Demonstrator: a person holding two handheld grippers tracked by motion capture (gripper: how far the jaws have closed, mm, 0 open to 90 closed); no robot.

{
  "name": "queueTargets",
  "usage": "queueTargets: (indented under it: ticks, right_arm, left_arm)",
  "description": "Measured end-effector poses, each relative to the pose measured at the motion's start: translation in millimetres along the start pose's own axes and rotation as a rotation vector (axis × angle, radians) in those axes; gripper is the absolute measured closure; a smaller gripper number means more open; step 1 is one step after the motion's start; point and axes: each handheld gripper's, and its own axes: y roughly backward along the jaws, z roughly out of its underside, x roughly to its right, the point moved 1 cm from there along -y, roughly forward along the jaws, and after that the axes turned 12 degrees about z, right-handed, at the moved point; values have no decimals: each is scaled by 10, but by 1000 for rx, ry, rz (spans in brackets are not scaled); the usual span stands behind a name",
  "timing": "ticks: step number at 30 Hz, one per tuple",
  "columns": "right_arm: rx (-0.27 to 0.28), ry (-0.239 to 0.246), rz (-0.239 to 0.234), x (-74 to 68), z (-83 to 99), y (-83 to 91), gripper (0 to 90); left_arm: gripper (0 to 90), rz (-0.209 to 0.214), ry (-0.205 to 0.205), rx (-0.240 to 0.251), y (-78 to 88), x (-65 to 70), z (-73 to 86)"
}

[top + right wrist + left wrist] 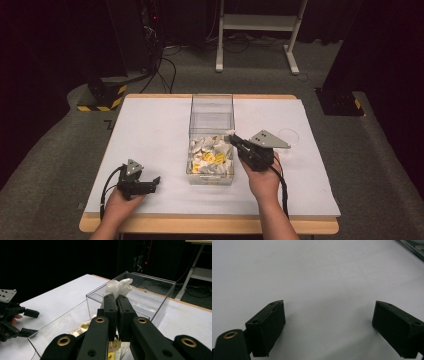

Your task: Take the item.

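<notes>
High view. White table (150,125), wood-edged, on grey carpet. Clear plastic bin (212,107) at the table's middle, long axis running away from the person; its near half holds a heap of white and yellow packets (210,157), its far half is bare. Right gripper (233,140) held over the bin's near right corner, jaws pointing toward the heap, a scrap of white showing at their tip; grey three-cornered plate on top, cable trailing back along the forearm. Left gripper (156,183) rests low on the table left of the bin, well apart from it, jaws pointing toward the bin. A small clear round dish (289,136) lies to the right of the bin, beyond the right gripper.

Left gripper view. Two black jaws stand wide apart over bare white tabletop, nothing between them. A corner of the bin (415,247) shows at upper right.

Right gripper view. Jaws pressed together on a crumpled white packet (119,287), which sticks out above their tips, lifted above the bin's rim. Below, more packets on the bin floor. The left gripper (28,322) stands at far left, jaws spread.
</notes>
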Motion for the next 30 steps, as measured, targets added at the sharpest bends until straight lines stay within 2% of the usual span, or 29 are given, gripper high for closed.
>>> queueTargets:
  ticks: [15,22,30]
  right_arm:
    - [14,-32,35,194,-12,62,876]
    - [5,-41,54,272,21,59,876]
    - [-12,-72,81,413,82,59,876]
  left_arm:
    - [131,2,-7,2,2,2,1]
    - [135,6,-4,4,1,5,2]
    - [138,7,-3,6,1,6,3]
